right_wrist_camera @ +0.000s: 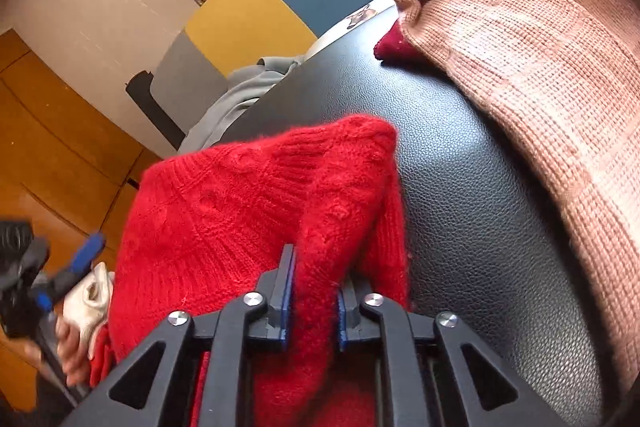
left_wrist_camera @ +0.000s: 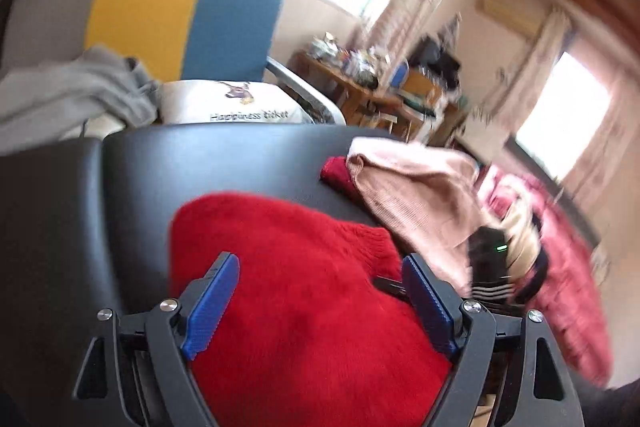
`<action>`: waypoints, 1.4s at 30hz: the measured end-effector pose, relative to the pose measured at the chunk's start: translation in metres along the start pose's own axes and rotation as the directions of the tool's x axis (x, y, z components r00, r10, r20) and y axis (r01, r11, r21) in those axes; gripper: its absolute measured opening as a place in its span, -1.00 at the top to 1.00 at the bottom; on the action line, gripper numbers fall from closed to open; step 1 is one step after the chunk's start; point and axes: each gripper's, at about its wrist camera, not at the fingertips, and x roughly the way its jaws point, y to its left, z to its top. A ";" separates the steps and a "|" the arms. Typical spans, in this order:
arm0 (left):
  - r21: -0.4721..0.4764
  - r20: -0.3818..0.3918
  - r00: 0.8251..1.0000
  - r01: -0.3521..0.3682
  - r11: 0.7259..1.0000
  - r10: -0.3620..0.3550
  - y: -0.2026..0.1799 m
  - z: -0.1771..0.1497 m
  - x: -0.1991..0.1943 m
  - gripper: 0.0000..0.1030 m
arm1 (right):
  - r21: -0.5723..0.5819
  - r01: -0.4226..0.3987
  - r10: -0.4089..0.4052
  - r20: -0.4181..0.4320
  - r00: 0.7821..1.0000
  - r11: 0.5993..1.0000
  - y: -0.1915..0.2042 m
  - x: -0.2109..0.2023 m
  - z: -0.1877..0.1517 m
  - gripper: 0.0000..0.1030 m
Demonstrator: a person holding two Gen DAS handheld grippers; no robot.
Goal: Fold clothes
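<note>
A red knitted sweater lies on a black leather surface. My left gripper is open just above it, blue pads on either side of the knit. In the right wrist view the red sweater is bunched up, and my right gripper is shut on a fold of it. My left gripper also shows in the right wrist view, at the far left edge of the sweater. A pink knitted garment lies over a dark red piece at the far side of the surface.
A chair with yellow and blue back panels stands behind the surface, with a grey garment and a white printed cushion on it. A cluttered wooden table stands further back. Wooden floor lies to the left.
</note>
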 end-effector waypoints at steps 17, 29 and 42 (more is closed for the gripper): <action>0.188 -0.088 0.987 -0.118 0.975 0.136 -0.023 -0.002 0.045 -0.70 | -0.646 0.122 -0.172 -0.015 0.985 0.754 0.098 -0.075 -0.073 0.44; 0.217 -0.044 0.984 -0.157 0.963 0.171 -0.025 -0.051 0.018 -0.59 | -0.618 0.202 -0.297 -0.053 0.953 0.760 0.057 -0.062 -0.103 0.44; 0.158 0.052 0.986 -0.166 0.973 0.160 -0.003 -0.081 -0.070 -0.51 | -0.584 0.069 -0.110 -0.036 0.993 0.809 0.135 -0.051 -0.007 0.43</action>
